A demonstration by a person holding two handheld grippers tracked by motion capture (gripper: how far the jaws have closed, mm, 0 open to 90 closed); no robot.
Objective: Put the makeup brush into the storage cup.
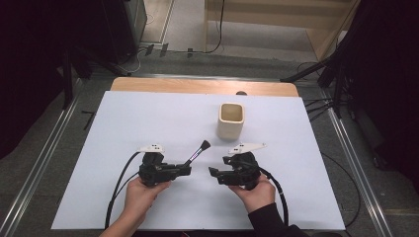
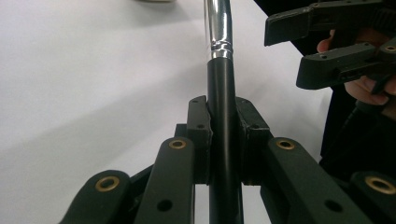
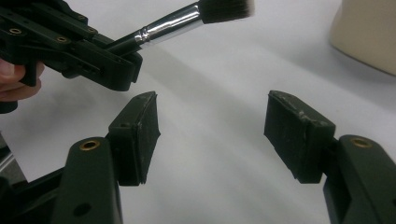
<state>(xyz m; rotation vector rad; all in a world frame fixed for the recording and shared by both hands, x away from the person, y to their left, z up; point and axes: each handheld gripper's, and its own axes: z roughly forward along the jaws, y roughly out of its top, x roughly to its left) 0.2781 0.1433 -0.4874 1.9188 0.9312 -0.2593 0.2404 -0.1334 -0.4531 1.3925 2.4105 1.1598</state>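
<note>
White sheet point(image 1: 148, 197) covering a wooden table point(image 1: 197, 87); work surface for the items below.

Item 1: makeup brush point(image 1: 197, 153), black handle, silver ferrule, dark bristle head. Held off the sheet, angled up and away from the person, head toward the cup. In the left gripper view the black handle point(image 2: 223, 140) runs upright between the jaws, the ferrule just above them.

Item 2: left gripper point(image 1: 184, 169), in the person's left hand point(image 1: 141, 193), near the front centre of the sheet. Jaws clamped tight on the brush handle, pads pressing both sides.

Item 3: right gripper point(image 1: 212, 172), in the right hand point(image 1: 256, 192), just beside the left gripper, tips facing it. Jaws stand apart with bare sheet between the pads point(image 3: 140, 135); nothing held. Brush head point(image 3: 226, 9) lies above and beyond them.

Item 4: cream cup point(image 1: 230, 120), square-mouthed, upright, standing on the sheet beyond the grippers, well apart from the brush.
</note>
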